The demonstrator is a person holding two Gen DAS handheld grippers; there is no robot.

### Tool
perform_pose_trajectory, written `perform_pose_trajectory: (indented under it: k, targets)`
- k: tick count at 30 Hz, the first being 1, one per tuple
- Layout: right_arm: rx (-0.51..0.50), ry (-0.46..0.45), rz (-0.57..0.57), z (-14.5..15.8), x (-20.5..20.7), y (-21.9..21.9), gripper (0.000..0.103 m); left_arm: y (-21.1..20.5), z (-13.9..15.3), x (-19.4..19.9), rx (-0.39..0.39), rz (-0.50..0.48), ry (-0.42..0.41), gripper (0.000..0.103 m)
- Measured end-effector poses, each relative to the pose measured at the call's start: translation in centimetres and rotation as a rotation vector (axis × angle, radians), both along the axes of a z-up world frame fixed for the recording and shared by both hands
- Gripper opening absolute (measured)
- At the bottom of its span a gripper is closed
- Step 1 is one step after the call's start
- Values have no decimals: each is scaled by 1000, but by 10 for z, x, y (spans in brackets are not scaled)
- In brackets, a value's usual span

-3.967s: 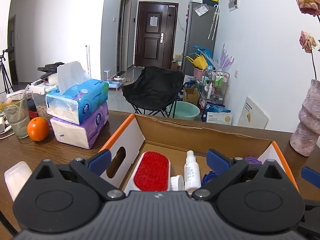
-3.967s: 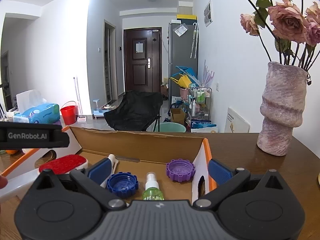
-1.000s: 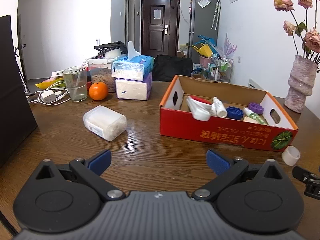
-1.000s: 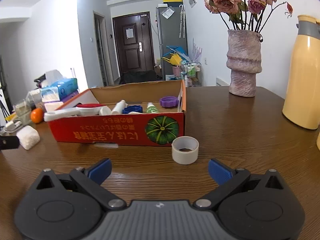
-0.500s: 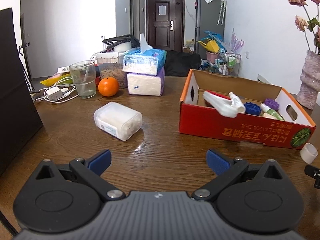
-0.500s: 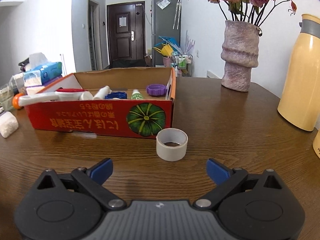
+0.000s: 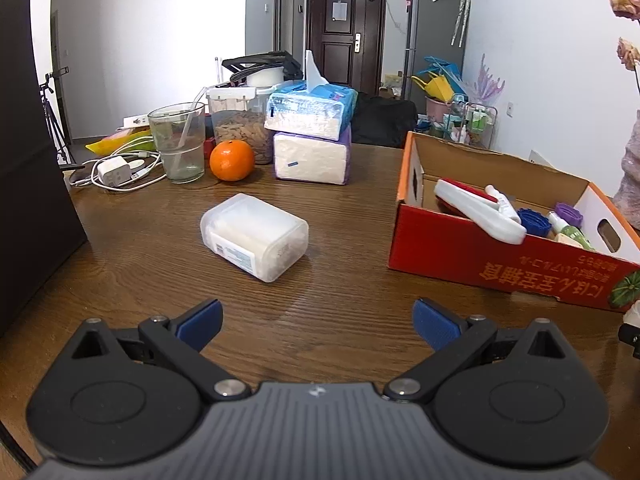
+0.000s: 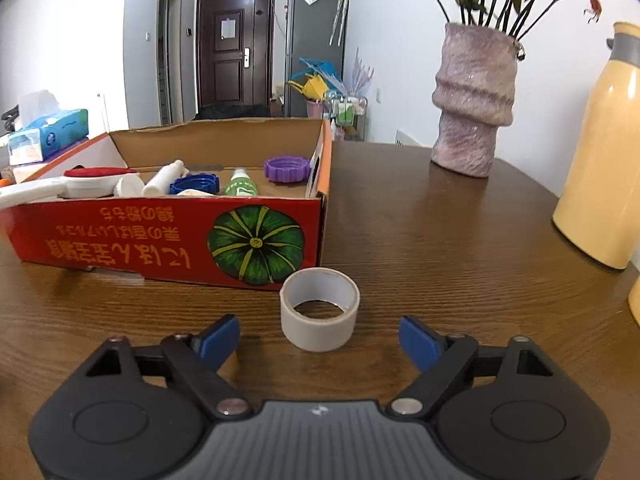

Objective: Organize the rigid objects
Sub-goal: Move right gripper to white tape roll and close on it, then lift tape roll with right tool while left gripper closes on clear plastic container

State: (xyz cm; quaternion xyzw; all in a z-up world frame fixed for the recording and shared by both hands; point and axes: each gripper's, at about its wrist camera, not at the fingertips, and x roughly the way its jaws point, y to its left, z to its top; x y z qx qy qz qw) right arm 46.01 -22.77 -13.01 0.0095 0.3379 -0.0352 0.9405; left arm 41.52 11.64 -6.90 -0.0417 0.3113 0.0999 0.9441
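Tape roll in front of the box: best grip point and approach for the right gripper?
Take the tape roll across its outer wall, coming from the near side. It stands on end, hole up, centred ahead of the open right gripper, whose jaws have just been closing with nothing between them yet.

Place: home, living-dining room | Evidence: wooden bench (image 7: 340, 312) with tissue packs (image 7: 310, 136), orange (image 7: 232, 160), vase of dried roses (image 8: 474, 104), yellow thermos (image 8: 600, 168); entry door (image 7: 344, 32); fridge (image 7: 436, 32); folding chair (image 7: 384, 120)
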Motion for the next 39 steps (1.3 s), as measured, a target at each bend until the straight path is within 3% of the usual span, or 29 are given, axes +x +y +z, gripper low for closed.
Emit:
perform_pose_trajectory:
  k: [2,6,30,39]
  targets:
    - [6,11,-6,-2,7,0,78,3,-1,2,-5,4,2,103]
    - [49,-3,-11,-2,13,-4,42,7,-3,6,-8,10,6,103]
    - [71,-83,-100,7,5,-26,42,44,-16,57,4,114,28,103]
    - [82,-94,-140,8,6,-39,42,54,-17,85,-25,149,34,103]
